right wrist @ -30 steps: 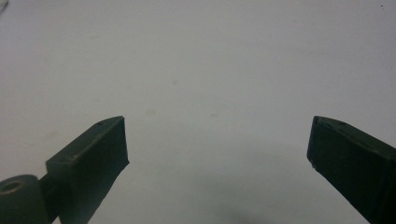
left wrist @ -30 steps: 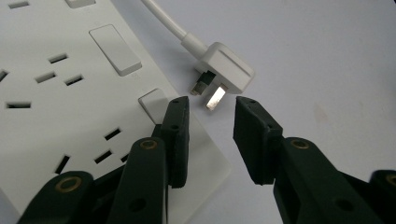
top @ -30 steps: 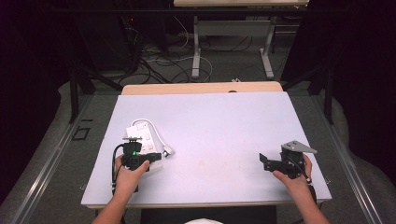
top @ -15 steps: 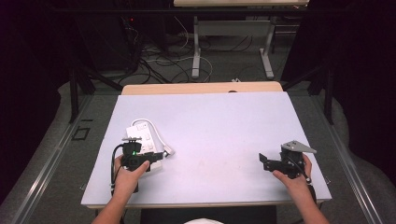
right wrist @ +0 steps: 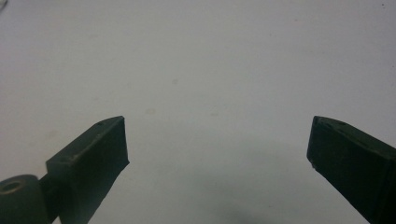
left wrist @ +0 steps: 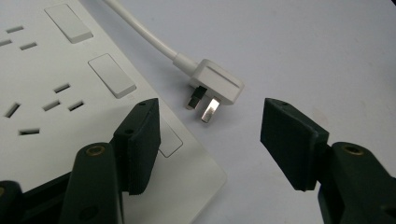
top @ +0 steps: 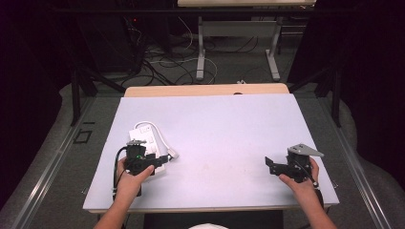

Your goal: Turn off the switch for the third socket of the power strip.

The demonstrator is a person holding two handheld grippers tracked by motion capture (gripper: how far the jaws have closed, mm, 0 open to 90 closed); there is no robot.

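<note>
The plug [left wrist: 215, 84], at centre frame, is approached by the spread left gripper [left wrist: 210, 140]; closure seems needed next. The right gripper [right wrist: 219, 149] is held spread.

The high view looks forward and down from above the person's side, taking in the whole desk [top: 215, 124]. The left gripper view sits close over the power strip [left wrist: 70, 93] and plug [left wrist: 217, 86] — the same corner seen small from above. The right gripper view faces bare desk surface — very near.
</note>
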